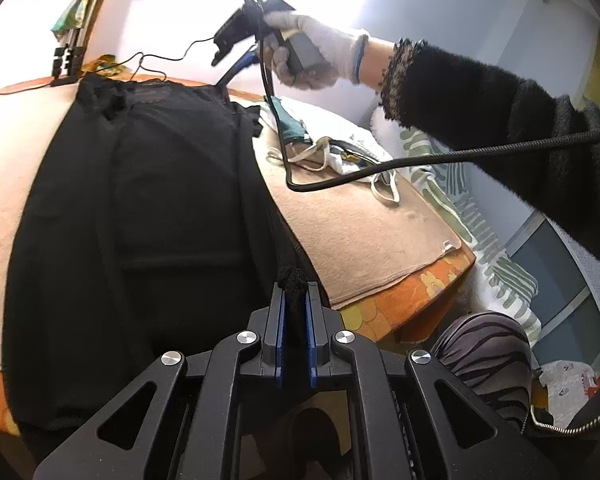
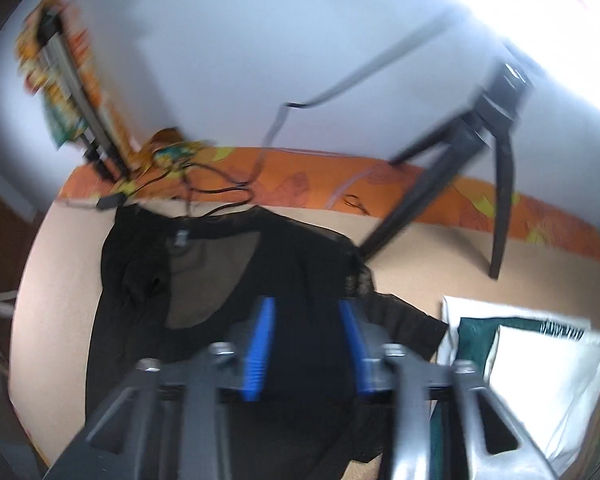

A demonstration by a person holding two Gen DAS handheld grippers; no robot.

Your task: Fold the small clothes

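A black sheer garment (image 1: 148,208) lies spread on the beige cloth (image 1: 364,232) over the table. My left gripper (image 1: 296,284) is shut on the garment's near right edge, a bunch of black fabric pinched between its blue pads. In the left wrist view my right gripper (image 1: 244,32) is held in a white-gloved hand, raised above the garment's far right corner. In the blurred right wrist view the right gripper (image 2: 308,312) is open with blue pads (image 2: 260,344) apart, hovering over the garment (image 2: 236,264) near its neckline and lace-edged sleeve.
A pile of folded clothes, white and green (image 2: 524,344), lies on the right of the table; it also shows in the left wrist view (image 1: 332,148). A black cable (image 1: 420,156) trails across. Tripod legs (image 2: 500,200) stand at the back. Orange patterned table edge (image 1: 420,292).
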